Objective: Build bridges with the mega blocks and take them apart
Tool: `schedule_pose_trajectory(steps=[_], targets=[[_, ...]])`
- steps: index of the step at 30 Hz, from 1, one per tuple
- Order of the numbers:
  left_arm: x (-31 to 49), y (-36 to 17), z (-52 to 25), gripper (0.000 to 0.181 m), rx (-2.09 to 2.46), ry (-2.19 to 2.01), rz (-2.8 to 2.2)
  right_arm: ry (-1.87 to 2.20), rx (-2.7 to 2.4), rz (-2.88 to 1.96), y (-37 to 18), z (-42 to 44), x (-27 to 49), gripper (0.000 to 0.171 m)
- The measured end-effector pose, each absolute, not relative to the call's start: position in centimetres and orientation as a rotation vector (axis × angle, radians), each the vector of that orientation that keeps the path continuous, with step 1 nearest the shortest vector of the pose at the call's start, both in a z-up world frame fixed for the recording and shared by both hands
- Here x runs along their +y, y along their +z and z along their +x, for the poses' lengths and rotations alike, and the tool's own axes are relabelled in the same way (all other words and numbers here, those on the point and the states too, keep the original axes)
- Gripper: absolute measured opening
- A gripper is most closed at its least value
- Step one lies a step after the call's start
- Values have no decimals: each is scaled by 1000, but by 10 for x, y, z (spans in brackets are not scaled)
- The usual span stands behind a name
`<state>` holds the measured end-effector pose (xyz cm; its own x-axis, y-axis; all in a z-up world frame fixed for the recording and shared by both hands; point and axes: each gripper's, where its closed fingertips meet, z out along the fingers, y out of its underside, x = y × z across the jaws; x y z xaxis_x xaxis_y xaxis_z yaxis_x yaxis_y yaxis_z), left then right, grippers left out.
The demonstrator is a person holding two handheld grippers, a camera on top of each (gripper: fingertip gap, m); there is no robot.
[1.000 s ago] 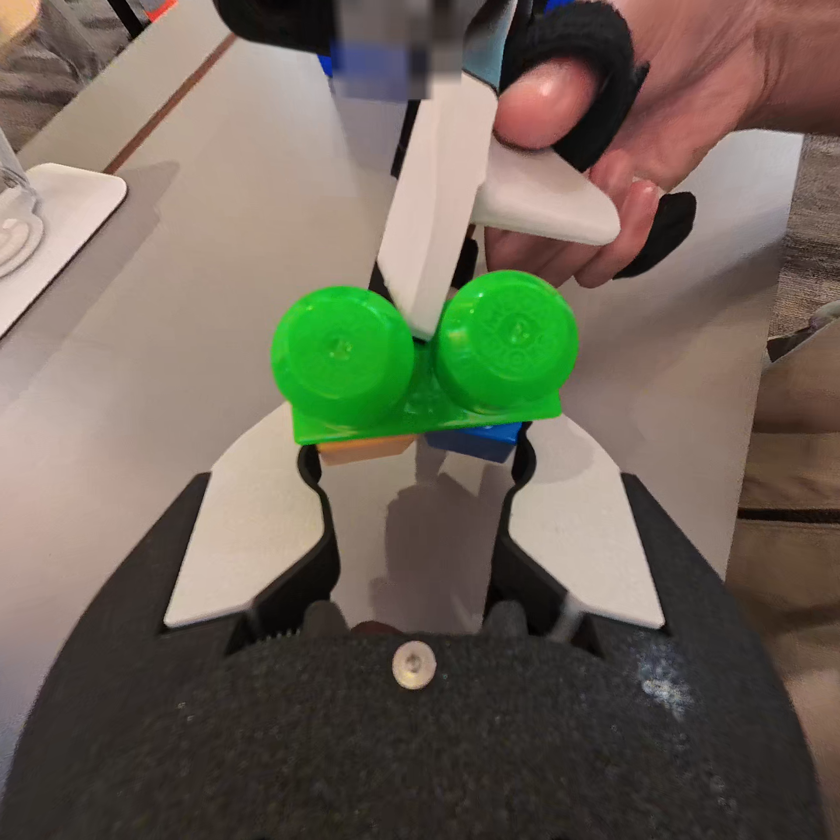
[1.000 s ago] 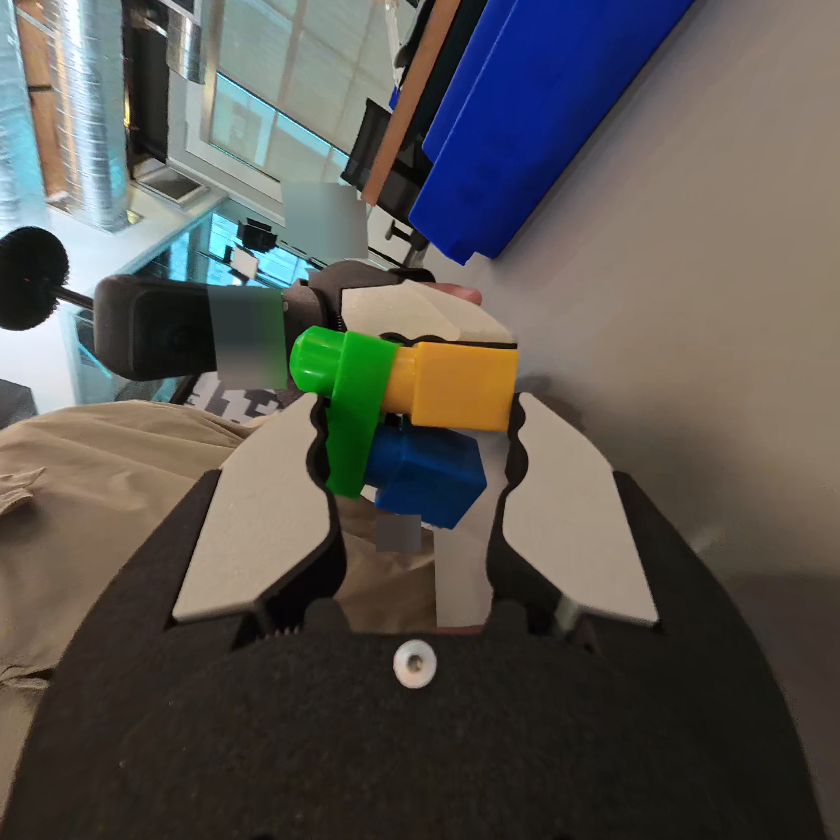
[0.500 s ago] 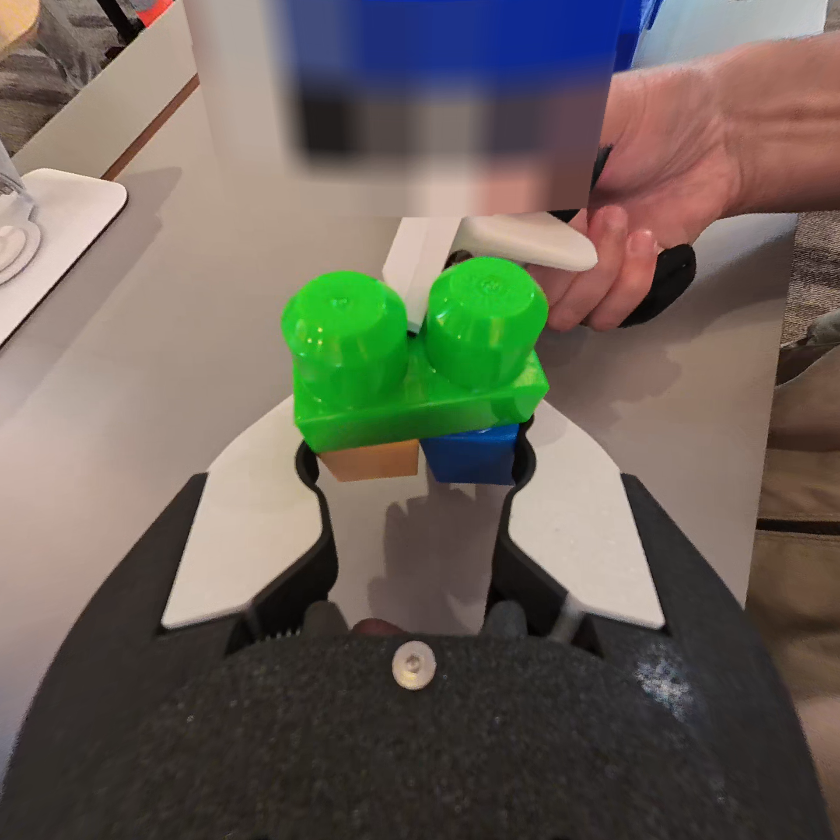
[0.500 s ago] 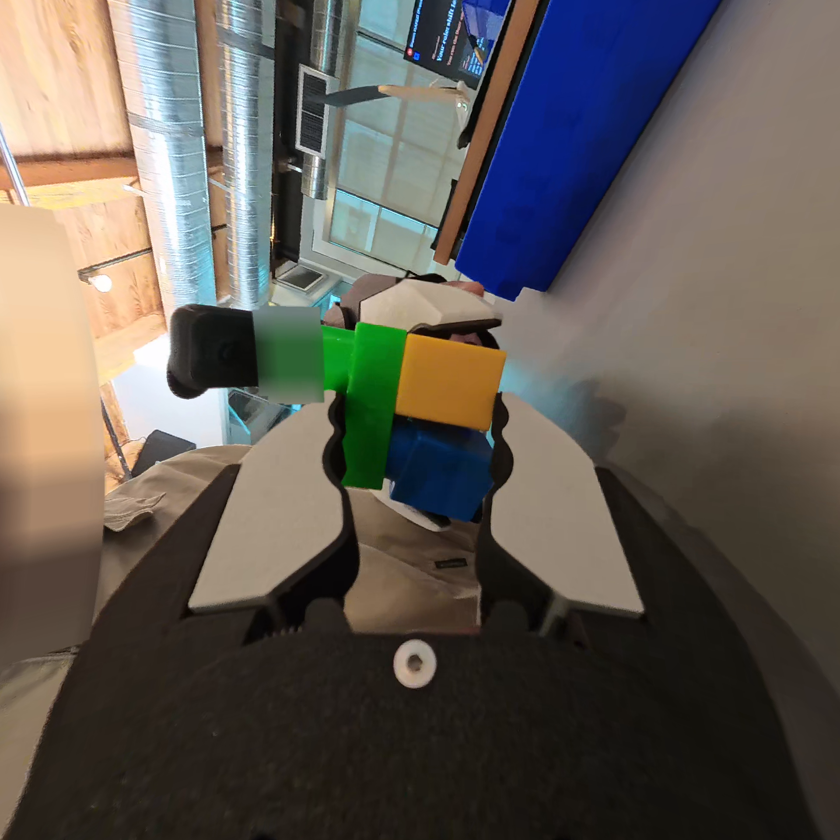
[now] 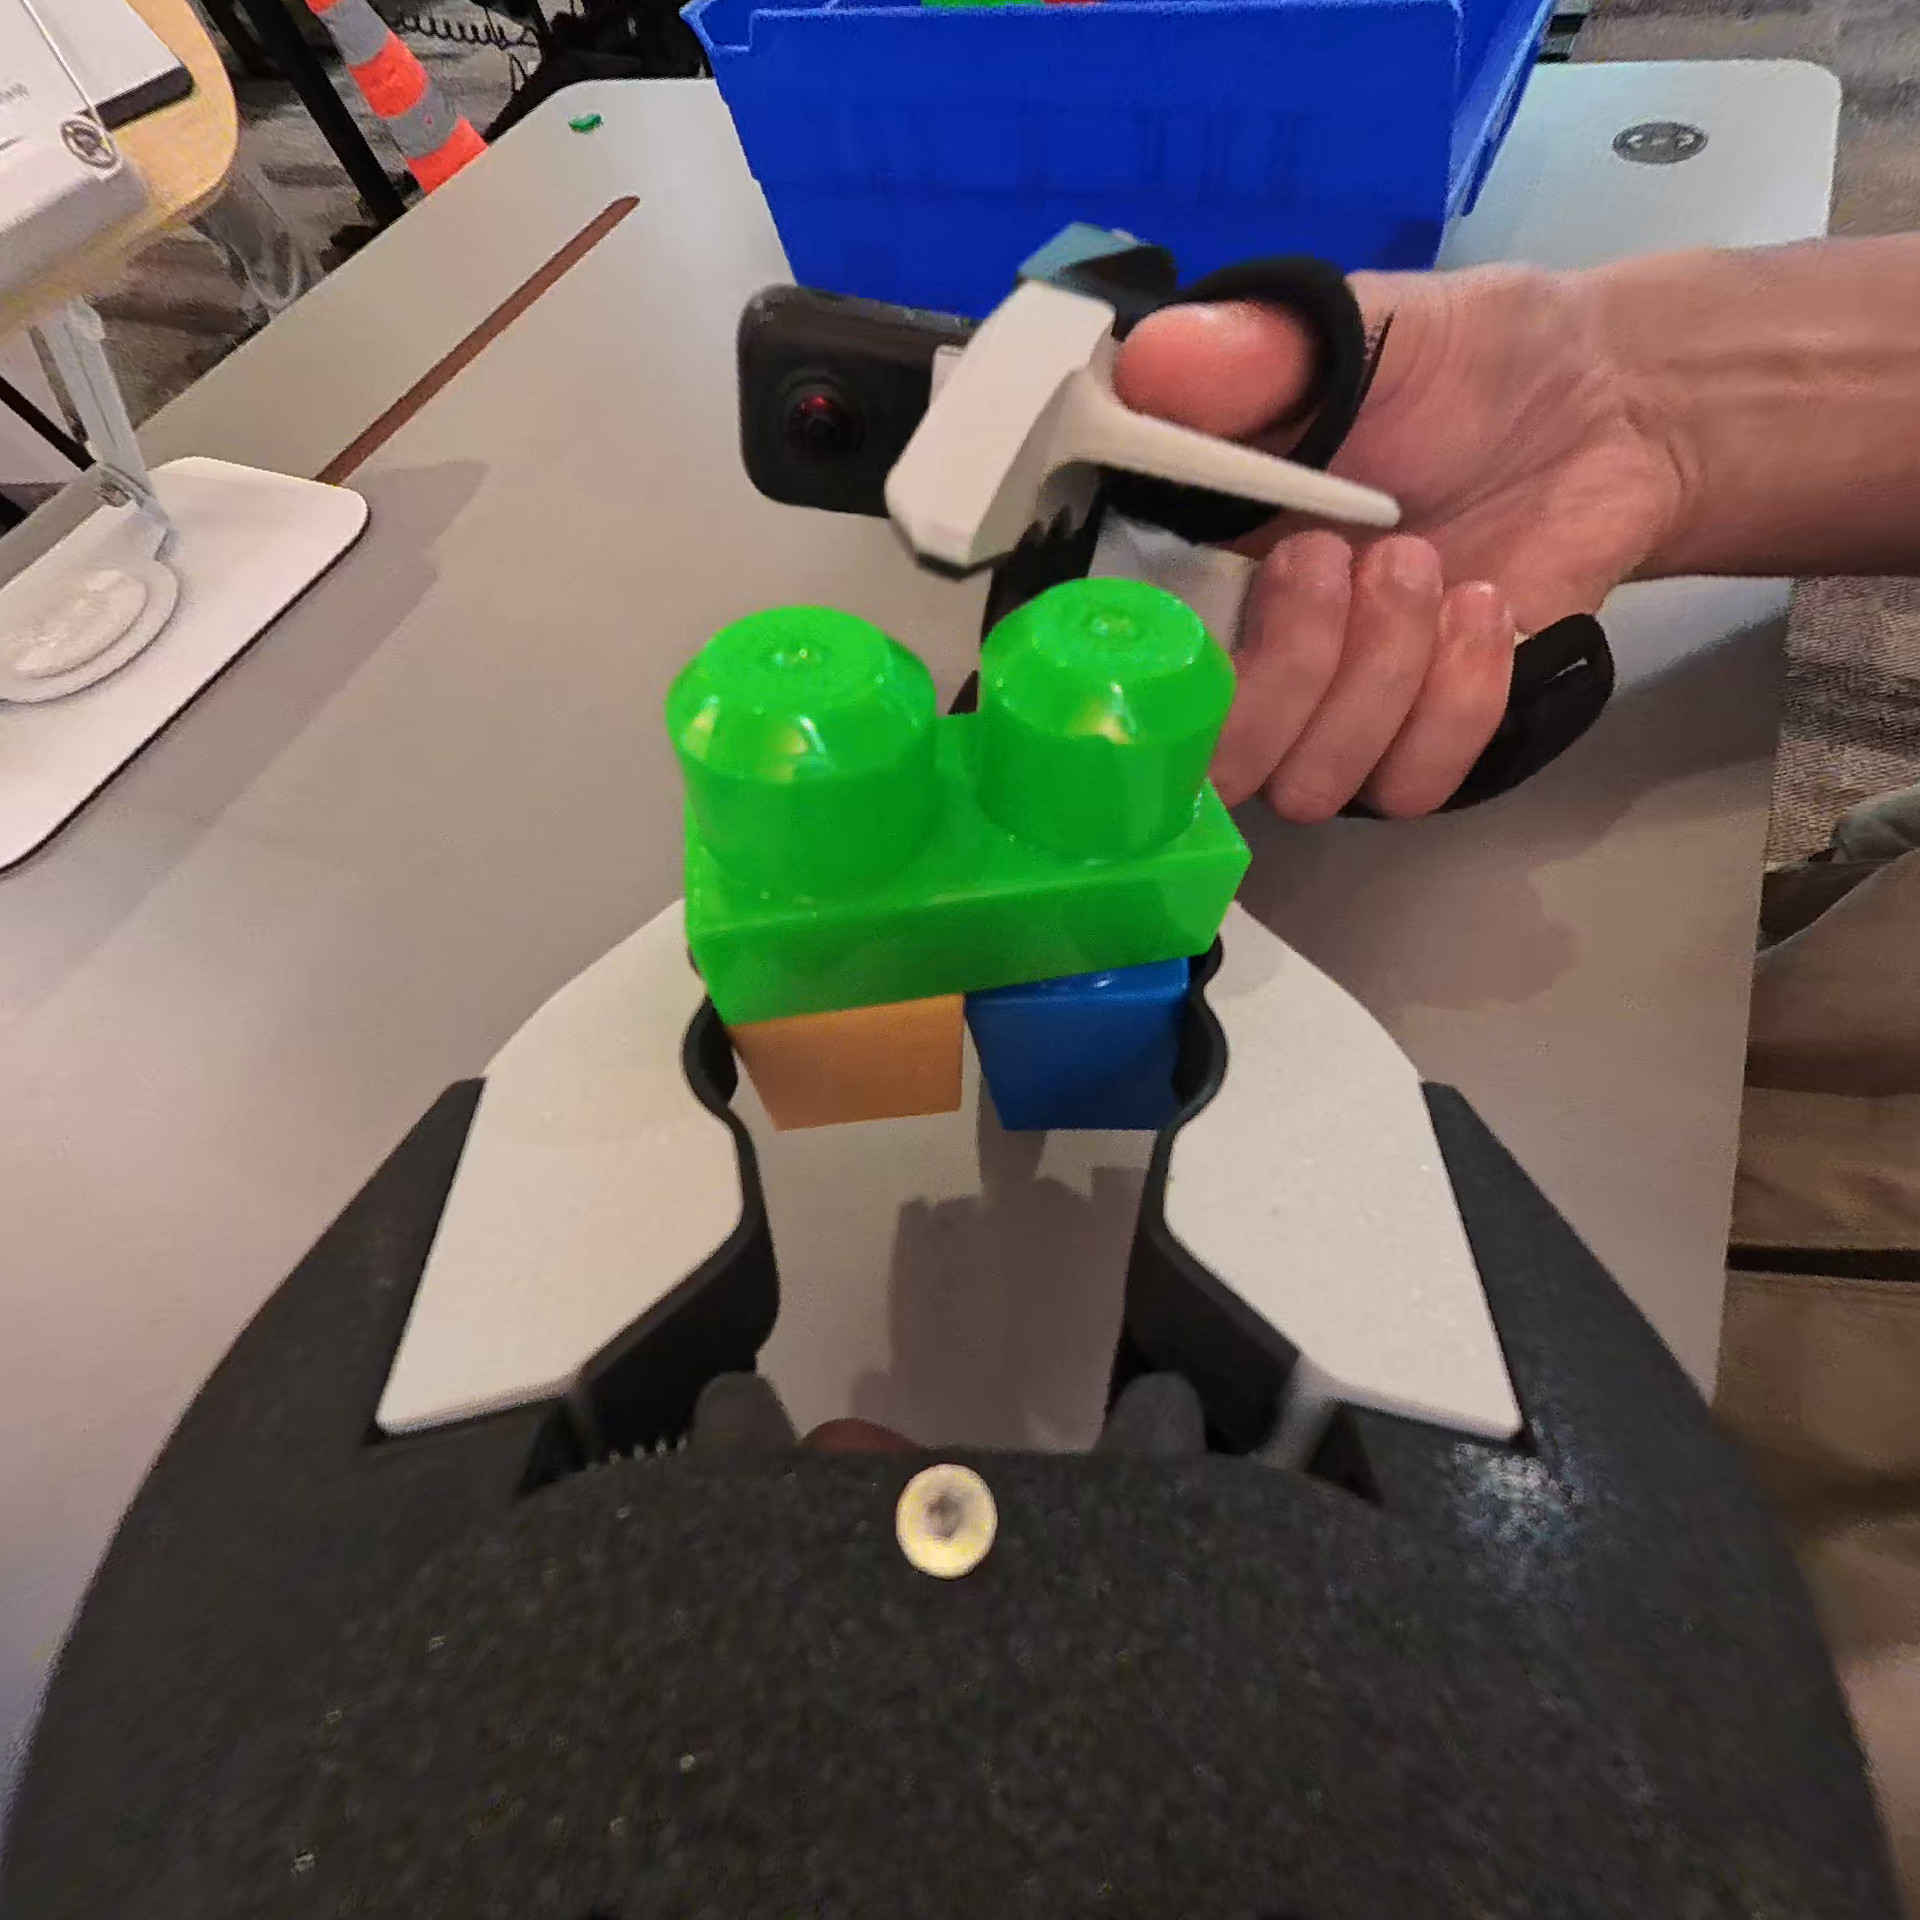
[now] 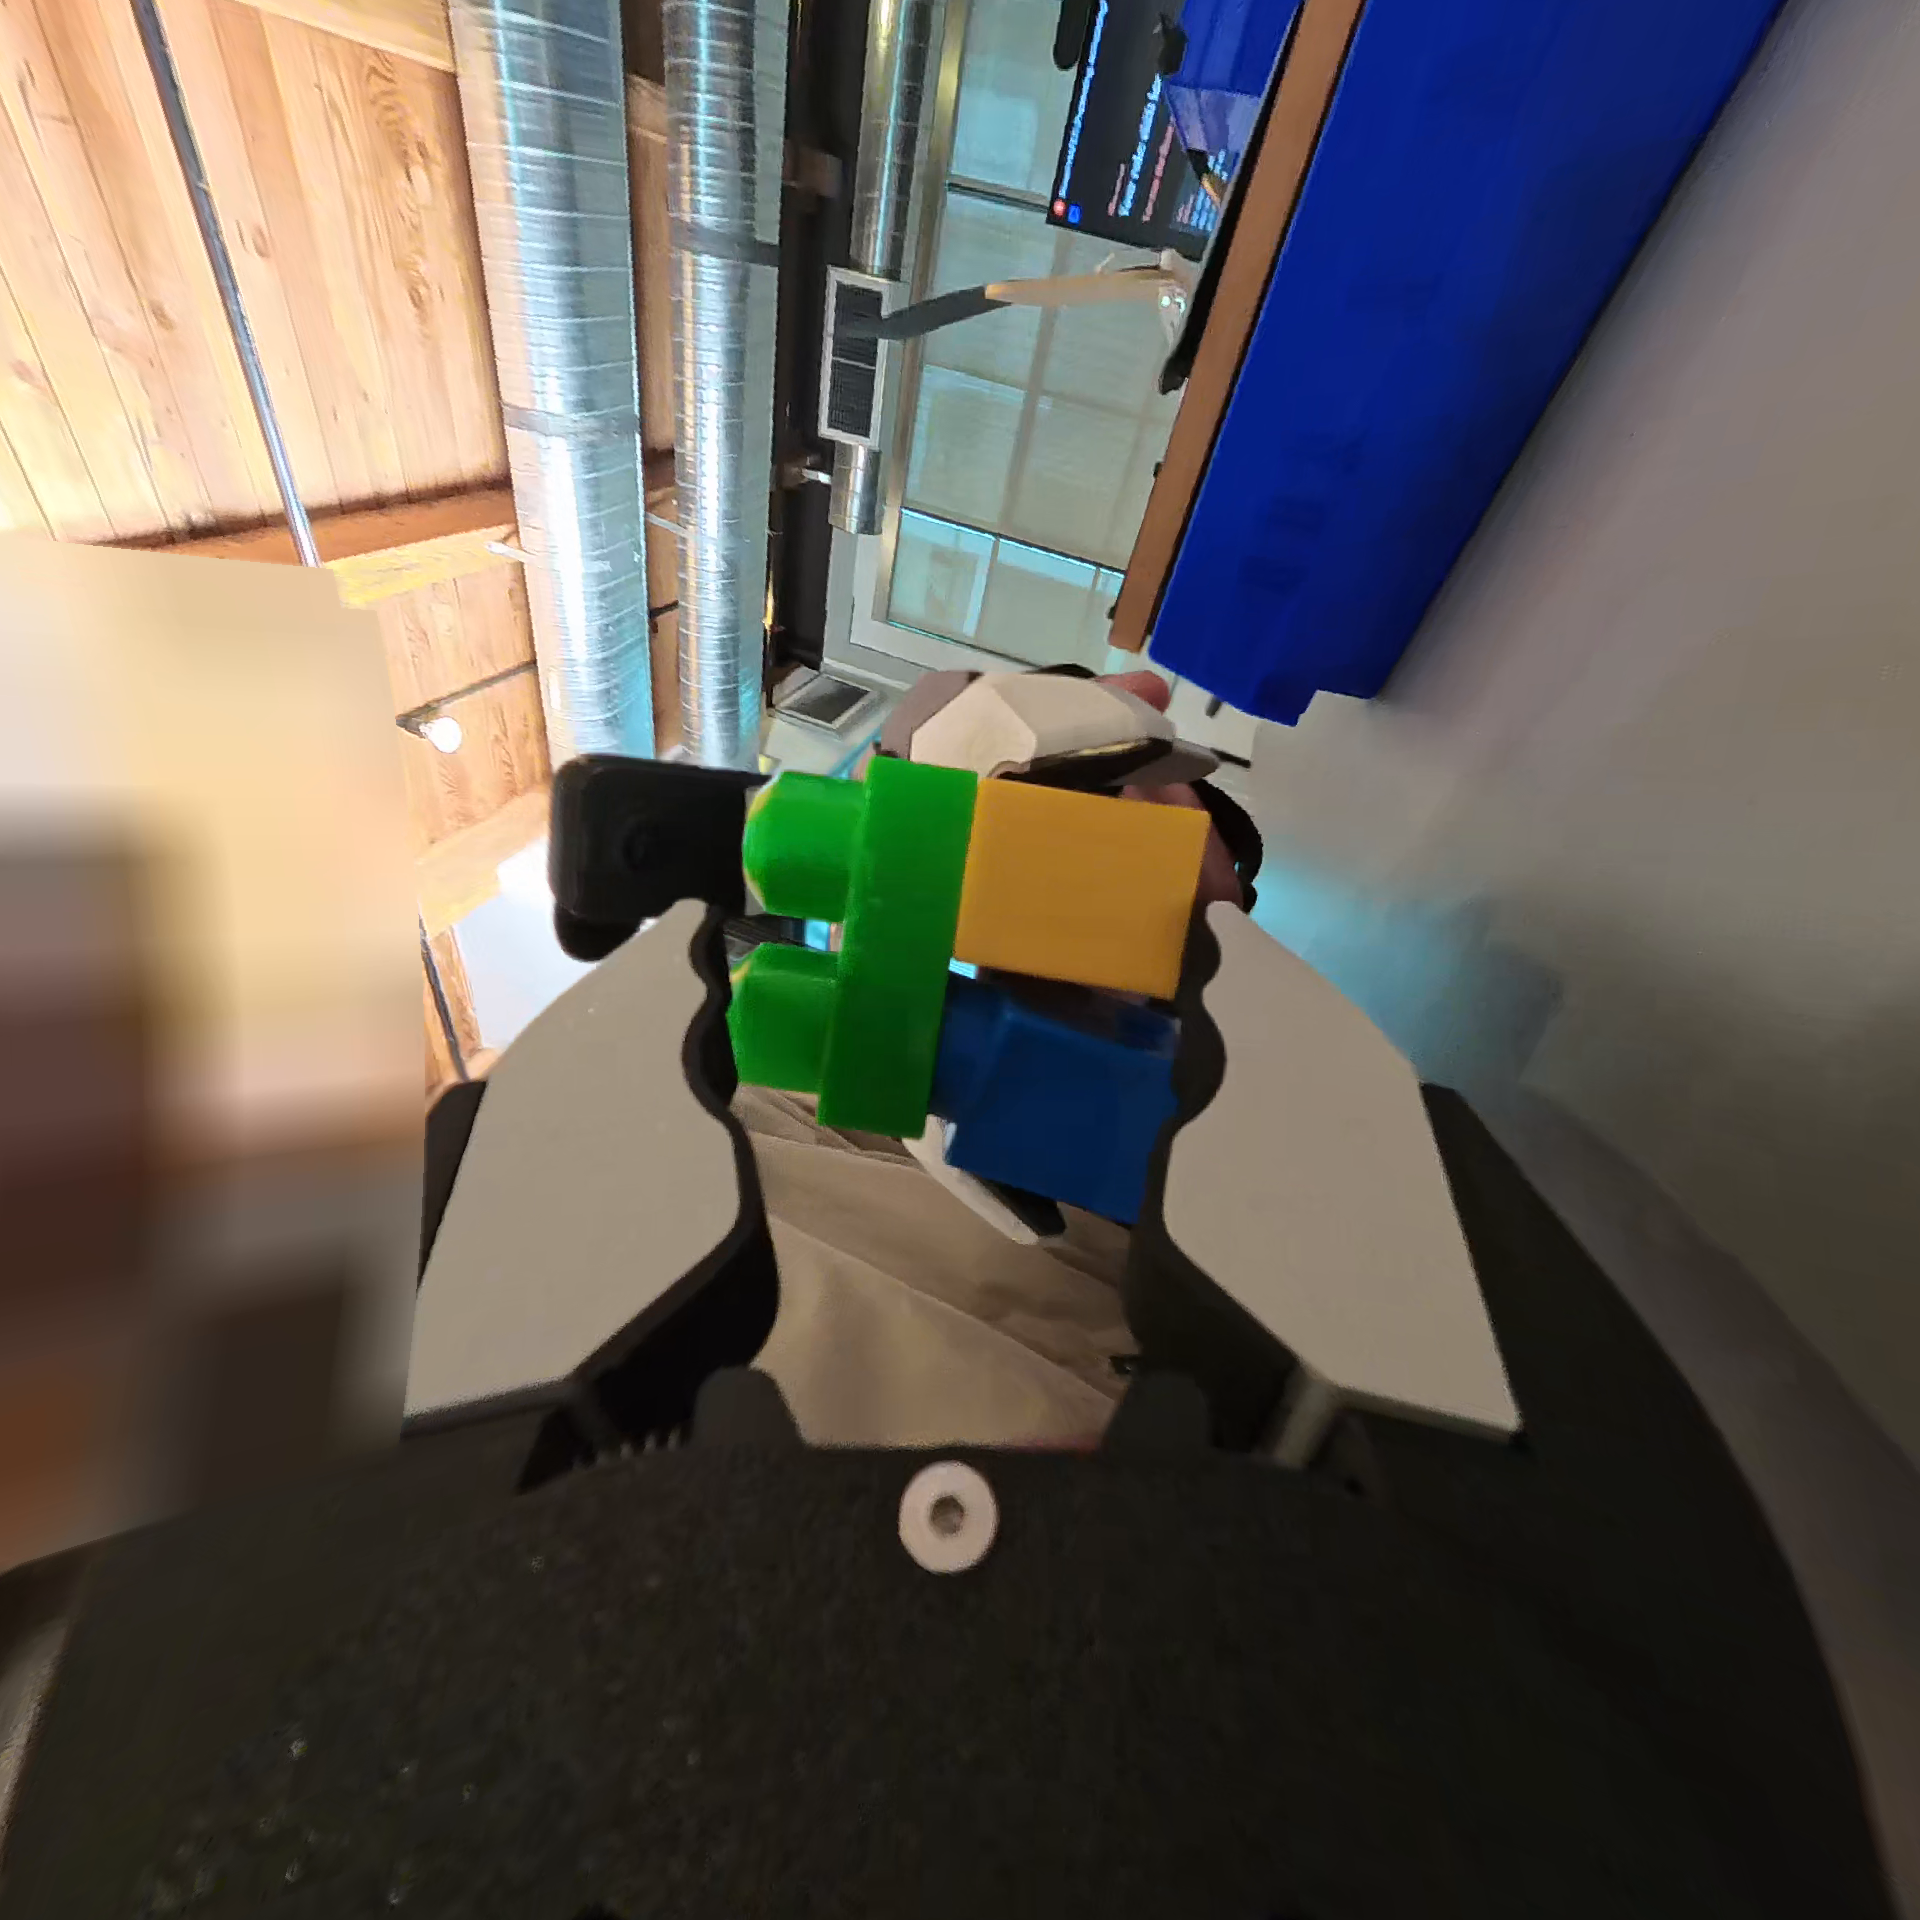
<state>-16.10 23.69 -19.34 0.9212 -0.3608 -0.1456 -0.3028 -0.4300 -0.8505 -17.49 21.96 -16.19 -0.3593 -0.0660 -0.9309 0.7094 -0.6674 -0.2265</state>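
A small bridge is held in the air over the grey table point(image 5: 416, 727). It is a green two-stud block point(image 5: 966, 904) on top of a yellow block point(image 5: 852, 1060) and a blue block point(image 5: 1081, 1049). My left gripper point(image 5: 956, 1029) is shut on it, one finger on the yellow block's outer side and one on the blue block's. My right gripper point(image 6: 951, 987) is open and straddles the same bridge point(image 6: 904, 956) lengthwise, one tip close to the green studs, the other at the undersides of the yellow and blue blocks. In the left wrist view its upper finger point(image 5: 987, 447) stands above and behind the studs.
A blue bin point(image 5: 1091, 135) stands at the table's far edge, behind the right gripper. A person's hand point(image 5: 1455, 499) holds that gripper. A white stand base point(image 5: 187, 623) sits on a table to the left. Beige trousers point(image 5: 1849, 1143) are at the right table edge. Both grippers' tips are close together, under 4 cm apart.
The right gripper's finger has lifted up and back from between the green studs. Its jaws narrowed, then widened again. The bridge stays in my left gripper and now shows more of its side.
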Motion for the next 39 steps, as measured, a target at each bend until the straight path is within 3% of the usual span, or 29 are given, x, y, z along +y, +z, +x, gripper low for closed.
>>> schedule_pose_trajectory(steps=[9,22,39], targets=[[230,-192,-160,83,546,-47,-2051,-1905,1113,1382,-171,-151,200,104],[232,-195,-148,84,547,-130,-2036,-1924,1076,1309,-168,-156,194,94],[231,-173,-144,83,557,-73,-1906,-2014,897,1185,-149,-153,197,94]])
